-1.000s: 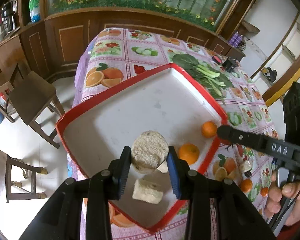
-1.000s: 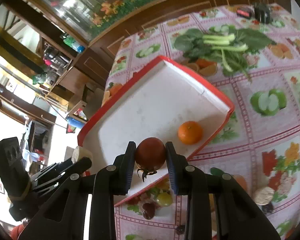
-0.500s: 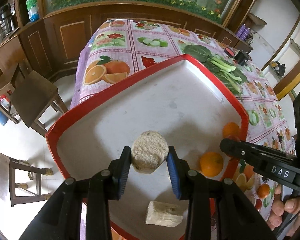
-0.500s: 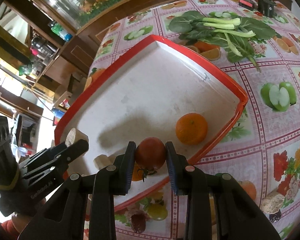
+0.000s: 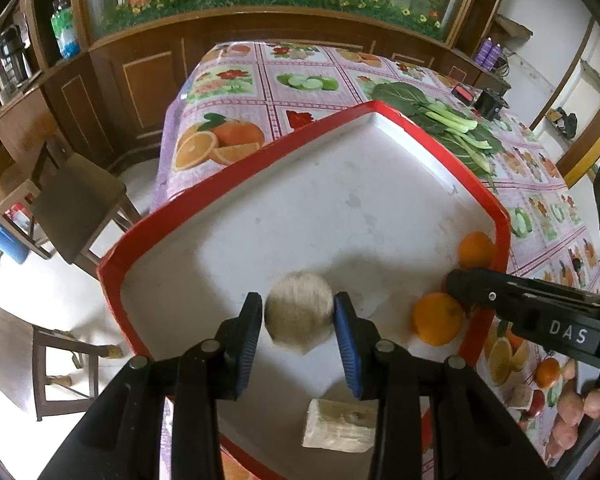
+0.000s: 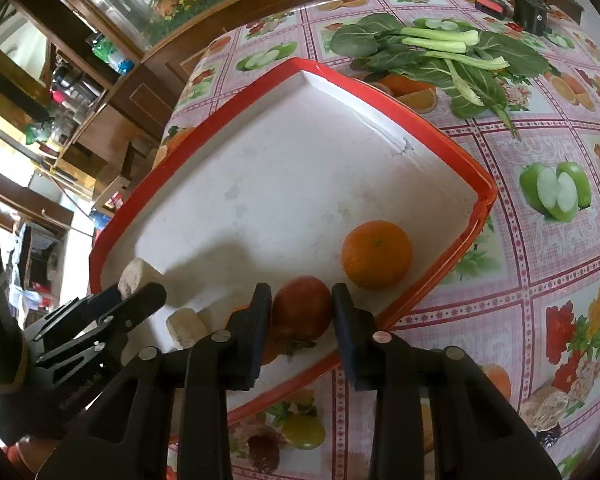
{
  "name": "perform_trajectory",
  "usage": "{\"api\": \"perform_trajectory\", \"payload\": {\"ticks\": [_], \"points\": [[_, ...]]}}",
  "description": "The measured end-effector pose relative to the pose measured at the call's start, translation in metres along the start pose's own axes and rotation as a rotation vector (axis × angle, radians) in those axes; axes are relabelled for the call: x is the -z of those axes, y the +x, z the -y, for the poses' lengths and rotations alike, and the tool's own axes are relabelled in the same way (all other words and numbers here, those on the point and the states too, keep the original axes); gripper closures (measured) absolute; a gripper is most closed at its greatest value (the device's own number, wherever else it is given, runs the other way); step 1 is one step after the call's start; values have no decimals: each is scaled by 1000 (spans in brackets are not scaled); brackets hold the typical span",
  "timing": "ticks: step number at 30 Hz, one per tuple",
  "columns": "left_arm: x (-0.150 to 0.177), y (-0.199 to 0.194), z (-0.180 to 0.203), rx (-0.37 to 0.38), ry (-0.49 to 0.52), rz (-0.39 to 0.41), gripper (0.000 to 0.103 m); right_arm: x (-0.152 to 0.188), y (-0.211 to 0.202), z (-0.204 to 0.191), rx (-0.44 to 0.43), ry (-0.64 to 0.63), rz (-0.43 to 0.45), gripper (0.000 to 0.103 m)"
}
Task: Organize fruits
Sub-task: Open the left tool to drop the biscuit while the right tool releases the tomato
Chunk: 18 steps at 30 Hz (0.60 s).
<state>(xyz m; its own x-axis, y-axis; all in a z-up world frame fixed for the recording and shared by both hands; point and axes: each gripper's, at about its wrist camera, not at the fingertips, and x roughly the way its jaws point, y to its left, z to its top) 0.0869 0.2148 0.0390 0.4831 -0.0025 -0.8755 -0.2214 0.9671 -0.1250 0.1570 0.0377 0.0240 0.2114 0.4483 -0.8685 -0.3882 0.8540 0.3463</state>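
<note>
Here, left gripper (image 5: 299, 318) clamps beige round (image 5: 299, 316); right gripper (image 6: 301, 314) clamps tomato (image 6: 301, 314) inside tray rim (image 6: 440, 276).

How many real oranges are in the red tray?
2. One orange sits by the tray's right rim. The other orange is nearer, half hidden behind the tomato. More could hide under the hand-held grippers.

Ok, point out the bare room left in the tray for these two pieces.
The tray floor is bare toward its far corner, bordered by the red rim beside the greens. The near end is crowded: orange, pale block, the right hand-held gripper with the tomato.
</note>
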Motion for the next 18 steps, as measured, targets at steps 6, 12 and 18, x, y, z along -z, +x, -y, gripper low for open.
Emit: {"api": "perform_trajectory", "payload": {"ticks": [6, 12, 18], "points": [[1, -9, 5, -10, 17, 26, 55, 1, -7, -5, 0, -12, 12, 67], [0, -21, 11, -26, 28, 57, 49, 3, -23, -4, -13, -12, 40, 66], [3, -33, 18, -43, 45, 83, 45, 9, -41, 1, -19, -7, 71, 60]]}}
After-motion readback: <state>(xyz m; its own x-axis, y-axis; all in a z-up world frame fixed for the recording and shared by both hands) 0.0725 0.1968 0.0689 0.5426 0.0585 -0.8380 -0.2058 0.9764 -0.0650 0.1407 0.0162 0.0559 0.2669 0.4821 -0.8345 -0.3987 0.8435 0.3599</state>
